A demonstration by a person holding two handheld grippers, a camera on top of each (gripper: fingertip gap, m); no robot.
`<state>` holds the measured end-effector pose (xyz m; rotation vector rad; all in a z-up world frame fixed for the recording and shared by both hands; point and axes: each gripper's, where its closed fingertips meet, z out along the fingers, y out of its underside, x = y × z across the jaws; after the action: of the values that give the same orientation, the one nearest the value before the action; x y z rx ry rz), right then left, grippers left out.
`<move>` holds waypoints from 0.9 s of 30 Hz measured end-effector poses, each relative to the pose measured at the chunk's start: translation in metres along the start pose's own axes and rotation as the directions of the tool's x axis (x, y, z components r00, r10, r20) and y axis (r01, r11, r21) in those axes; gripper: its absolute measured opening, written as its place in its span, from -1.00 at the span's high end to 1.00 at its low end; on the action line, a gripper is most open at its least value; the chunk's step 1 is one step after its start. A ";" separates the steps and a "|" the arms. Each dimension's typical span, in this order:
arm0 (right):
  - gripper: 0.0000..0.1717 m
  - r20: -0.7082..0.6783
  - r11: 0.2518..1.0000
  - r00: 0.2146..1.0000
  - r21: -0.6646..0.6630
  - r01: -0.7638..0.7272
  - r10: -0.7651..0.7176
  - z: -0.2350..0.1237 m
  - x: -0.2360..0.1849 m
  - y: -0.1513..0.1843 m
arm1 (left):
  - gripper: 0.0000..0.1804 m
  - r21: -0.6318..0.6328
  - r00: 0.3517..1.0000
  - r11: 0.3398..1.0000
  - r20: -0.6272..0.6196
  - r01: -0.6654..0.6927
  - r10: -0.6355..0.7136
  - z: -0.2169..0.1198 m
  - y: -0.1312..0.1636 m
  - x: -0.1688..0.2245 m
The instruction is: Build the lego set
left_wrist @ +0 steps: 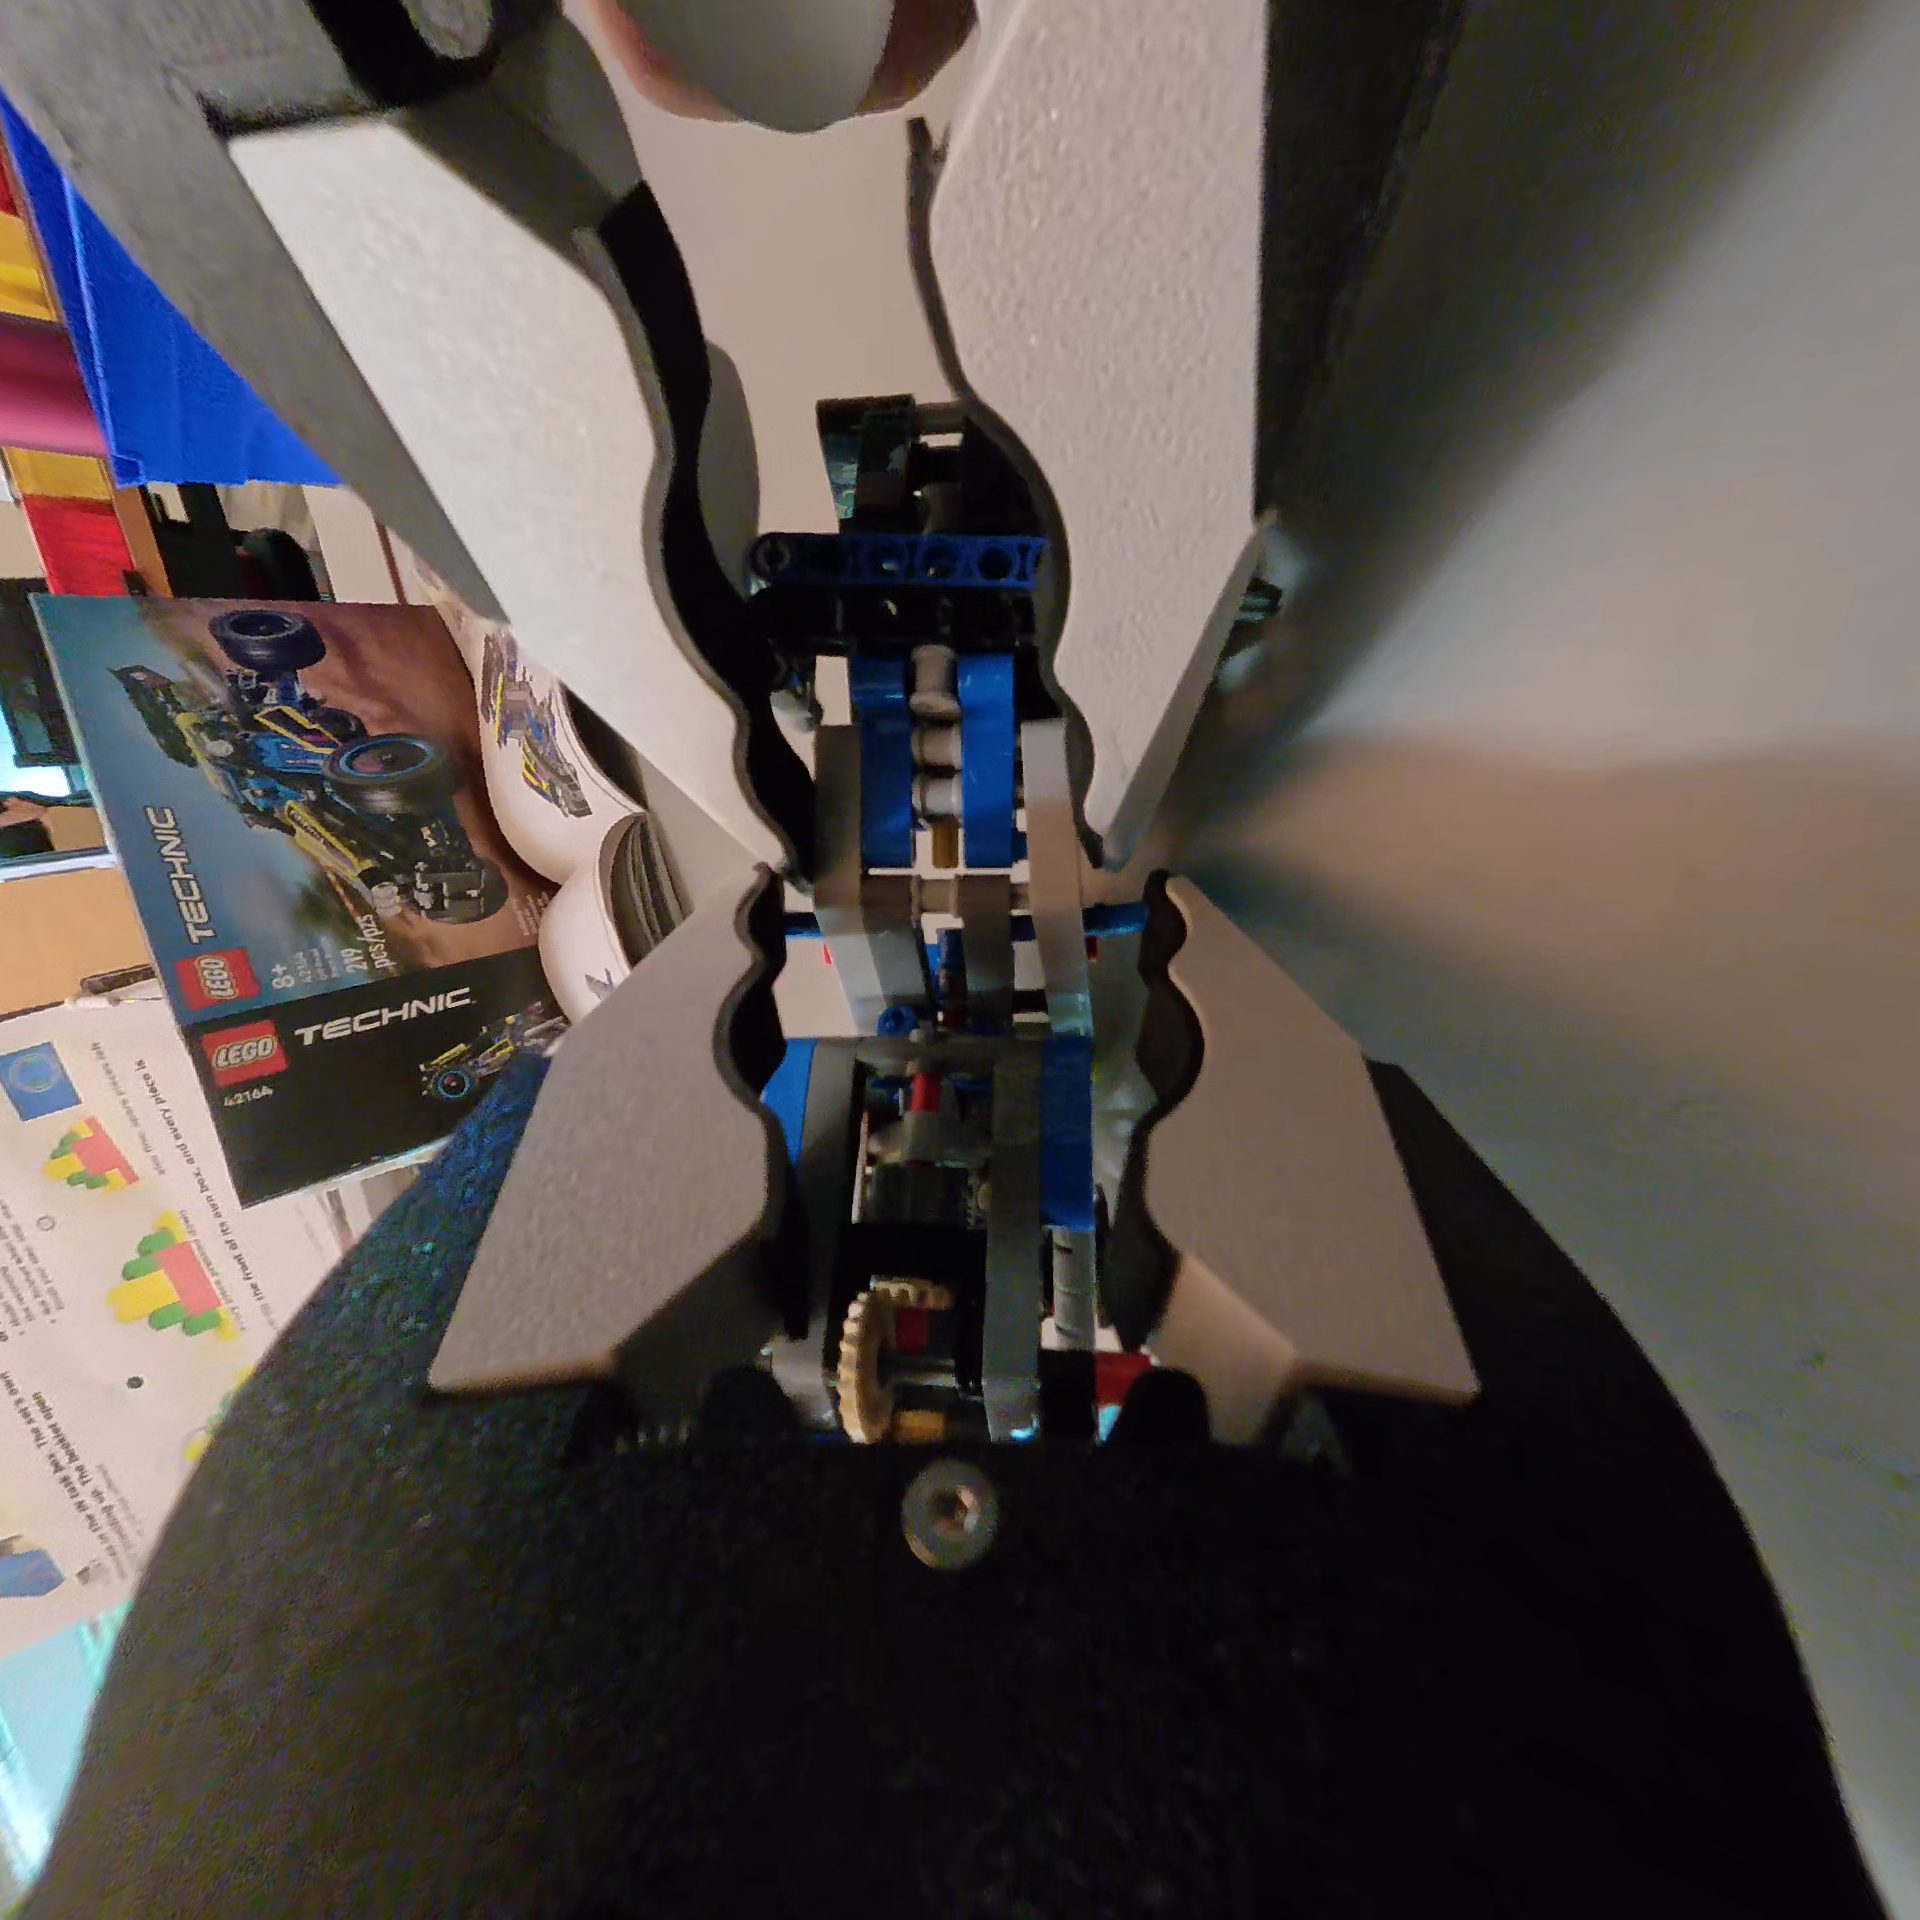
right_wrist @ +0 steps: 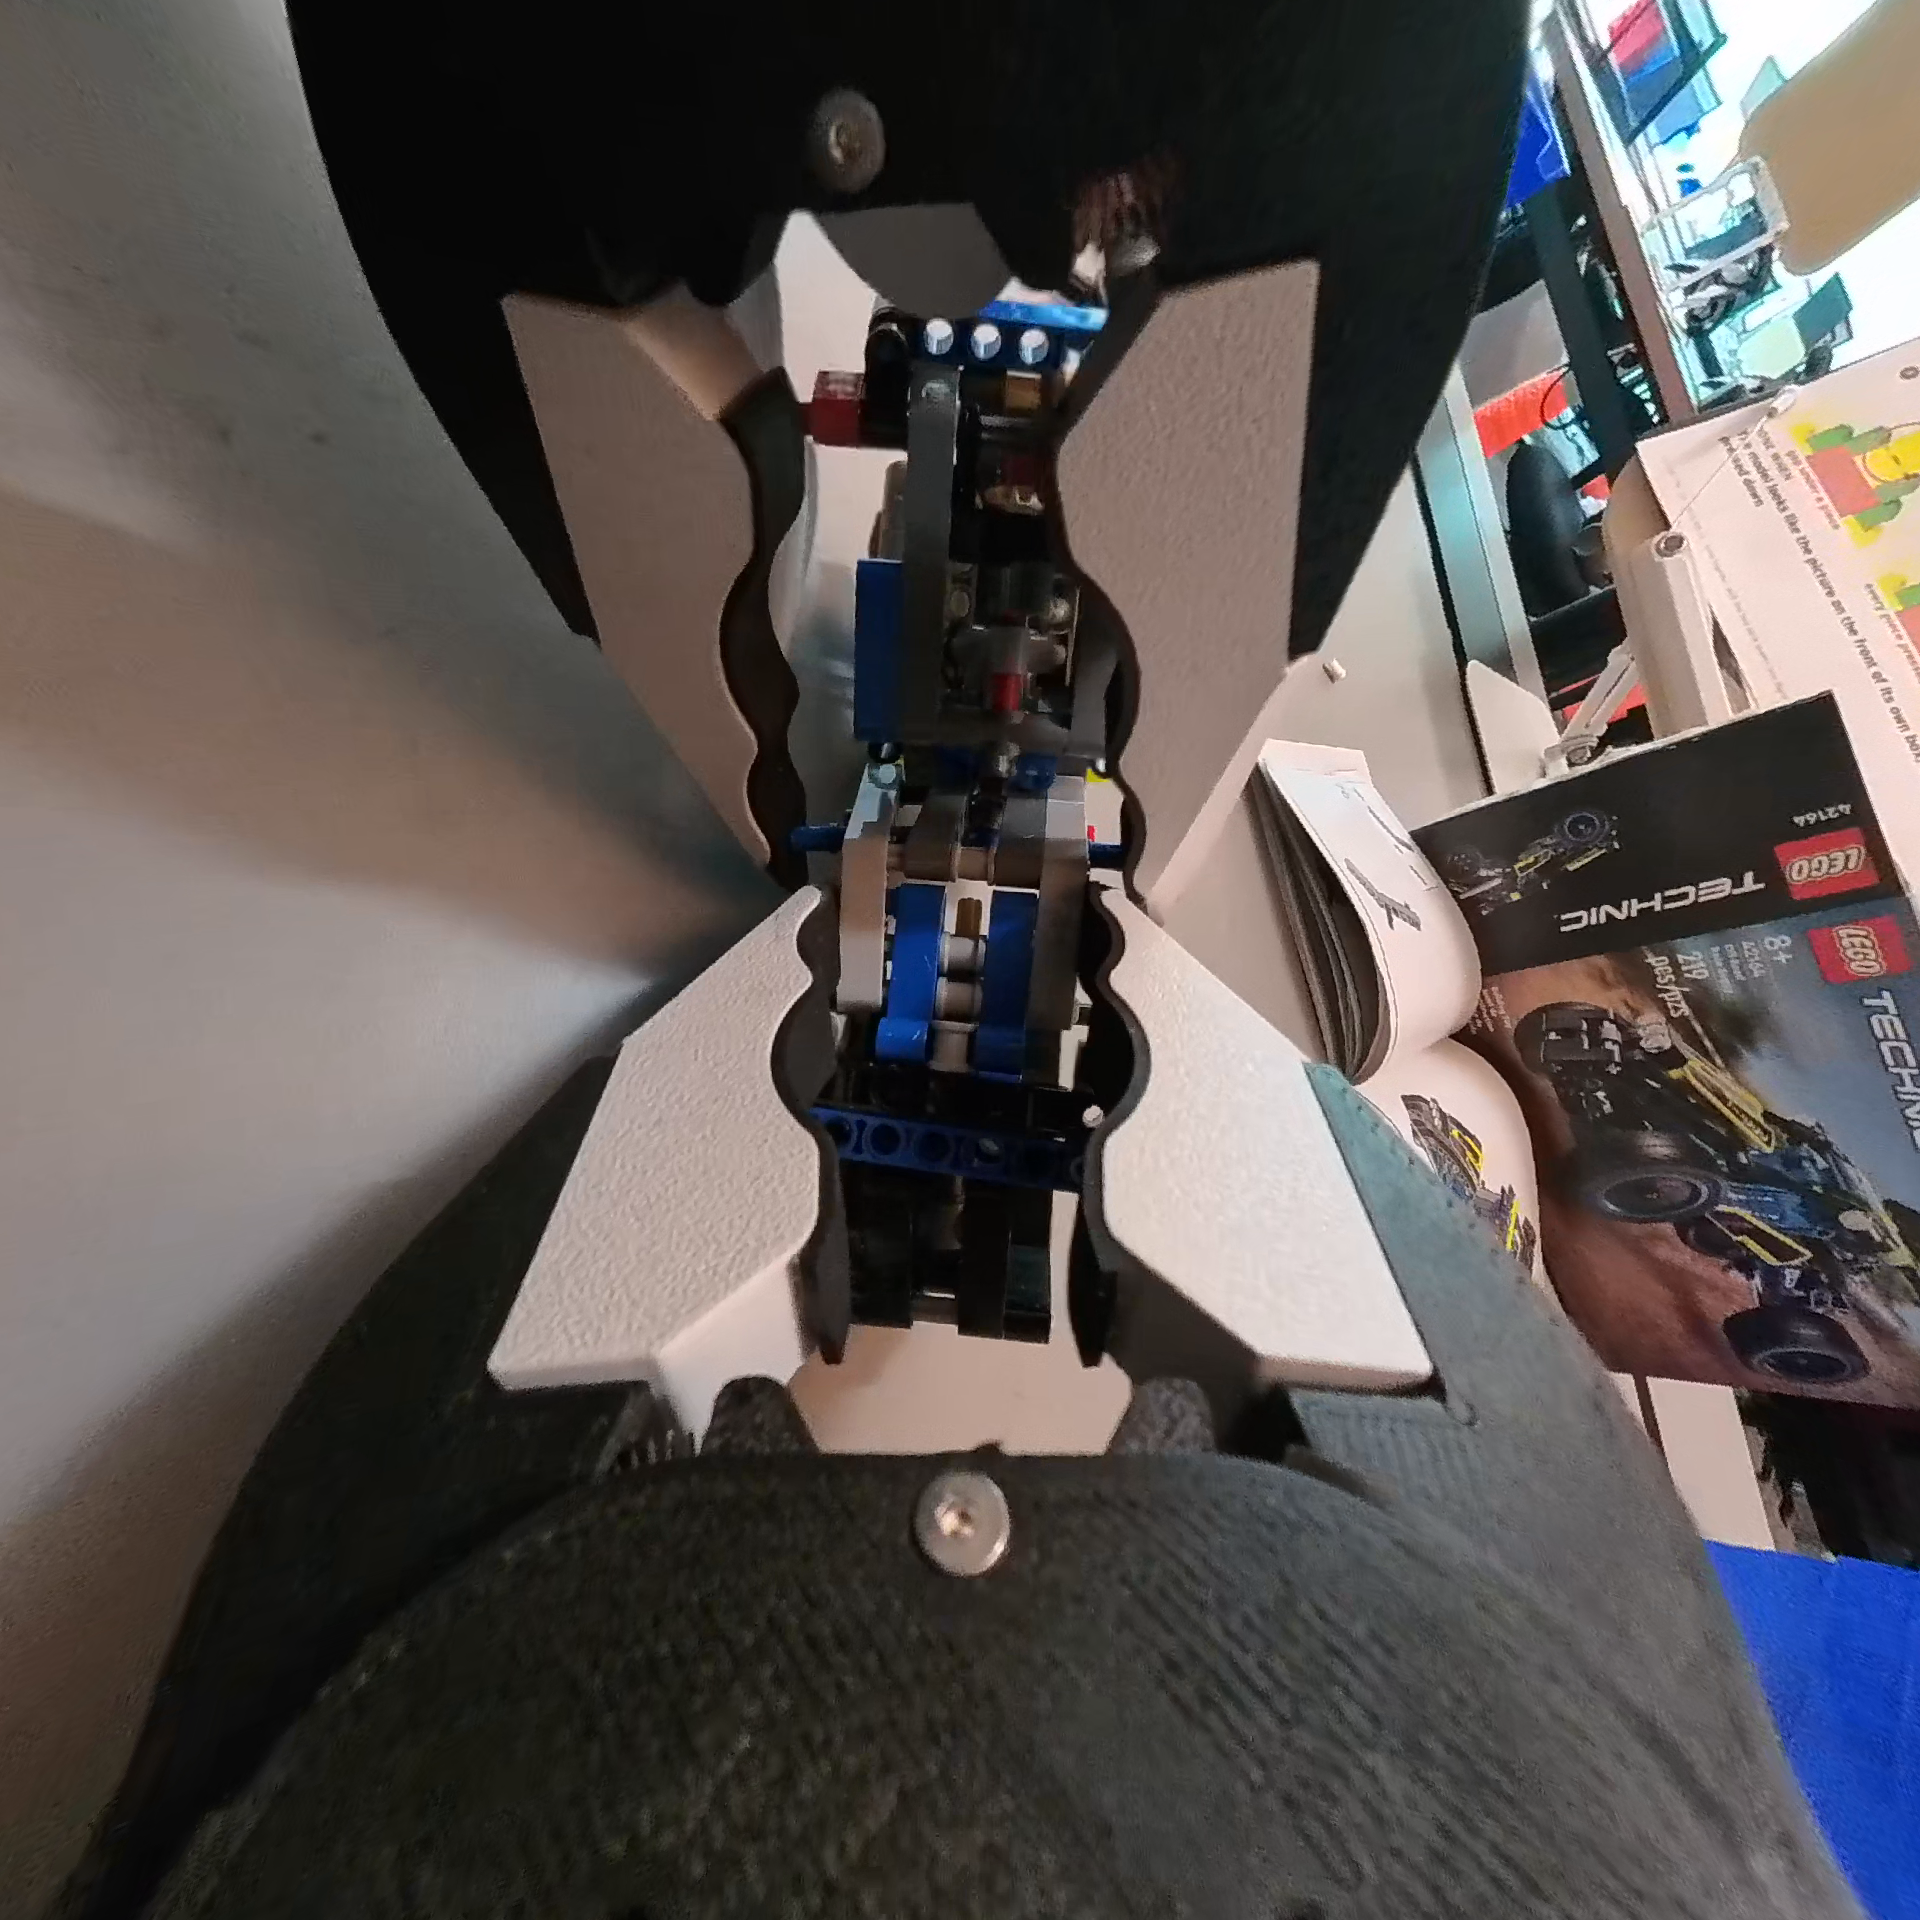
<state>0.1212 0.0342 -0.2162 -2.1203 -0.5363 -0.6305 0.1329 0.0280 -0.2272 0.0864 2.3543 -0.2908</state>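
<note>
A blue, grey and black toy brick vehicle frame (left_wrist: 883,790) hangs between my two grippers, which face each other nose to nose. My left gripper (left_wrist: 961,894) is shut on the end with the tan gear (left_wrist: 868,1361); its pads press on the blue side panels. My right gripper (right_wrist: 956,904) is shut on the other end, the black block with the blue holed beam (right_wrist: 956,1143). That frame also shows in the right wrist view (right_wrist: 914,966). A thin blue axle (left_wrist: 1122,914) sticks out sideways where the four fingertips meet.
A toy set box (left_wrist: 312,831) stands to one side with an open instruction booklet (left_wrist: 582,831) next to it; both also show in the right wrist view, the box (right_wrist: 1714,1039) and the booklet (right_wrist: 1382,935). A printed sheet with brick pictures (left_wrist: 104,1247) lies nearby. A blue bin edge (right_wrist: 1849,1714) is close. My two grippers' fingertips are within a few centimetres of each other.
</note>
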 end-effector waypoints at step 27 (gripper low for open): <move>0.50 0.015 0.998 0.998 -0.020 0.060 -0.059 -0.001 -0.002 -0.002 | 0.28 0.020 1.000 1.000 -0.022 0.001 -0.001 -0.003 -0.001 0.003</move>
<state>0.1186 0.0344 -0.2156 -2.1366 -0.6053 -0.6568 0.1289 0.0271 -0.2270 0.0989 2.3735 -0.3156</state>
